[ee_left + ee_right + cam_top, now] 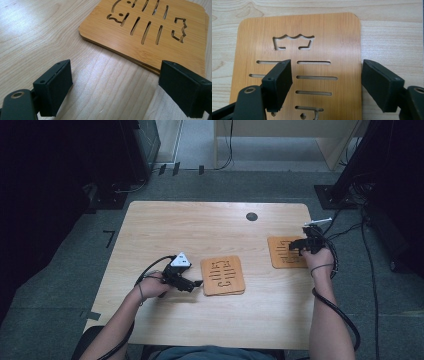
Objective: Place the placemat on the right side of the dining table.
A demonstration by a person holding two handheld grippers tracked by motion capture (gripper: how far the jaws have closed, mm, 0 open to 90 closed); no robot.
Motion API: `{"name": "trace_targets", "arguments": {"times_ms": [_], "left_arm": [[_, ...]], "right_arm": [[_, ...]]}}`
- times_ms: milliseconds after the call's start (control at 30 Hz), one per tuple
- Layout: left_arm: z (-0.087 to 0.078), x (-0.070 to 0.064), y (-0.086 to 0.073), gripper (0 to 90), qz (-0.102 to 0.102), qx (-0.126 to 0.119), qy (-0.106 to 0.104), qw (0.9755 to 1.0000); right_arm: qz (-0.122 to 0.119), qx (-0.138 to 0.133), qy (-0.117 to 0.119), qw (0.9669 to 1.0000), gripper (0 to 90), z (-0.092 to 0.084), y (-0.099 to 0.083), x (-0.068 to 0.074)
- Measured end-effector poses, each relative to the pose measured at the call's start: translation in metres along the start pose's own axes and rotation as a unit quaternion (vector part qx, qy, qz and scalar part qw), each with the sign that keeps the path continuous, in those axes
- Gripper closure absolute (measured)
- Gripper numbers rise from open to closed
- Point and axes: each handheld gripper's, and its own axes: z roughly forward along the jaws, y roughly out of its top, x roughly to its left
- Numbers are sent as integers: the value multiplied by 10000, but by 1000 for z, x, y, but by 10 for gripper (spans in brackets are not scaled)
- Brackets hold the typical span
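The single bamboo trivet [297,72] lies flat on the tabletop [210,227] at your right, directly under your right tongs [325,85], jaws apart and straddling its right edge. Your left tongs [113,85], also apart, point at the stacked trivets [150,30] mid-table.

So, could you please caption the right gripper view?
Right gripper, jaws open, poised above a slotted bamboo trivet on the table.

- Left gripper [199,283]: black body, grey three-cornered plate, black cable.
- Right gripper [291,245]: black, thick black cable.
- Jaws: flat black pads, screw holes.
- Bare forearms, wristbands.
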Motion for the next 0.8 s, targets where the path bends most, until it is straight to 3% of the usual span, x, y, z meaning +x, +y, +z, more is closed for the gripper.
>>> {"name": "trace_targets", "arguments": {"times_ms": [167, 233, 800], "left_arm": [[0, 0, 0, 108, 9, 7, 4, 10000], [0, 0, 0, 108, 7, 5, 7, 10000], [0, -1, 0, 108, 42, 15, 44, 10000]], "right_arm": [[-43, -19, -9, 10000, 222, -2, 0, 3], [-142, 11, 190, 9997, 185, -4, 0, 4], [-446, 56, 231, 9987, 196, -7, -4, 22]]}}
